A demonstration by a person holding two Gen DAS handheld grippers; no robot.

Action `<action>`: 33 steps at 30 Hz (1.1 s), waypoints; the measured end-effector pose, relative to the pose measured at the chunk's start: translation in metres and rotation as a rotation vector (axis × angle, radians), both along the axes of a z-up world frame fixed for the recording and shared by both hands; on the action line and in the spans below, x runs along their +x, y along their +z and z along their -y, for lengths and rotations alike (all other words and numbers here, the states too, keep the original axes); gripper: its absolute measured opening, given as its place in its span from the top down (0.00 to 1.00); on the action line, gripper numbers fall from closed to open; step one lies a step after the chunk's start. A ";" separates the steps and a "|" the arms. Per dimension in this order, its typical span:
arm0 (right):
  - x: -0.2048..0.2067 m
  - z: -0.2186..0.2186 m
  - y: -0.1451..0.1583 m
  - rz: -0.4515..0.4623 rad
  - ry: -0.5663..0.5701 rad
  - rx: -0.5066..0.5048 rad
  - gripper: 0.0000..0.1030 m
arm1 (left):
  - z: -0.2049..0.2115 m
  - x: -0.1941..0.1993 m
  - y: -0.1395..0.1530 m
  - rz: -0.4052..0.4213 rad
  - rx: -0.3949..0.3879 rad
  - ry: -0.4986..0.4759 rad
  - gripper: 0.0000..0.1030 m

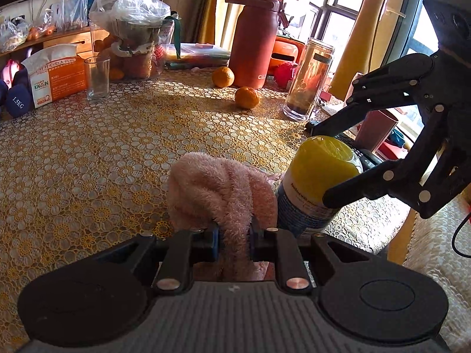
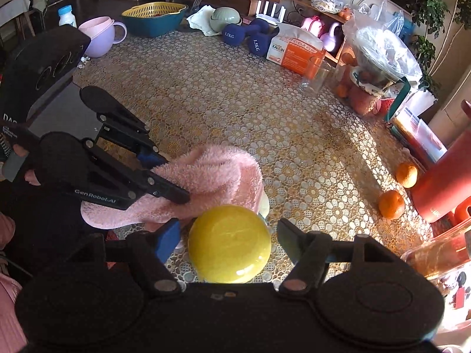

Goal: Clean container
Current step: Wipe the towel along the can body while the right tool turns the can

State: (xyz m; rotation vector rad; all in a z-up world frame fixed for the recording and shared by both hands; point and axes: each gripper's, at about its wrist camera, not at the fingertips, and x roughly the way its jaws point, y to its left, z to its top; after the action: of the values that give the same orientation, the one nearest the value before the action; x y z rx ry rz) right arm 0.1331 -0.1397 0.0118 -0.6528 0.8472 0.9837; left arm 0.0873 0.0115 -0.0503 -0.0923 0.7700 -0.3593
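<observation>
Container (image 1: 316, 188), a round can with a glossy yellow lid and a blue-and-white printed label, is standing upright on the bench (image 1: 117, 158), near its edge. The lid is shining in the sun, and the label text is too small to read.

The left tool (image 1: 234, 236) is pinching a fluffy pink cloth (image 1: 217, 188) between its blue pads; the cloth is bunching up above the fingers and is lying just beside the can on its left, possibly touching its side, but the fisheye view is not making this clear. The right tool (image 2: 228, 235) is standing spread, with one finger on each side of the yellow lid, and I am not seeing either finger pressing on it.

The left wrist view is showing the side of the can with its label, and behind it two oranges (image 1: 246, 97), a tall red flask (image 1: 254, 39), an empty drinking glass (image 1: 97, 78) and a glass jar (image 1: 309, 79) near the window. The right wrist view is showing the can only from above, so the lid (image 2: 229, 242) is hiding the label. This view alone is showing the far end of the bench: blue dumbbells (image 2: 250, 36), a lilac mug-shaped bowl (image 2: 101, 36) and a yellow basket in a blue tub (image 2: 154, 17).
</observation>
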 end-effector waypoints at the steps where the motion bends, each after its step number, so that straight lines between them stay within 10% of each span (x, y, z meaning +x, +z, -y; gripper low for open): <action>1: 0.001 0.002 0.000 -0.014 -0.009 0.013 0.40 | 0.000 0.000 0.000 -0.001 0.000 0.000 0.83; 7: 0.005 0.021 0.002 -0.045 -0.125 0.101 0.42 | 0.006 -0.006 0.007 0.014 -0.014 0.008 0.83; 15: 0.016 0.050 -0.003 -0.123 -0.477 0.276 0.42 | 0.023 -0.023 0.044 0.041 -0.223 -0.079 0.83; 33: 0.027 0.064 -0.012 -0.165 -0.641 0.357 0.42 | 0.035 0.014 0.003 -0.049 -0.125 -0.036 0.83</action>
State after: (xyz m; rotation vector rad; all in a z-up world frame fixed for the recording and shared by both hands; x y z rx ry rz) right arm 0.1597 -0.2041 0.0000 0.0215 0.9148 0.5801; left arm 0.1012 -0.0231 -0.0476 -0.2051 0.7980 -0.4402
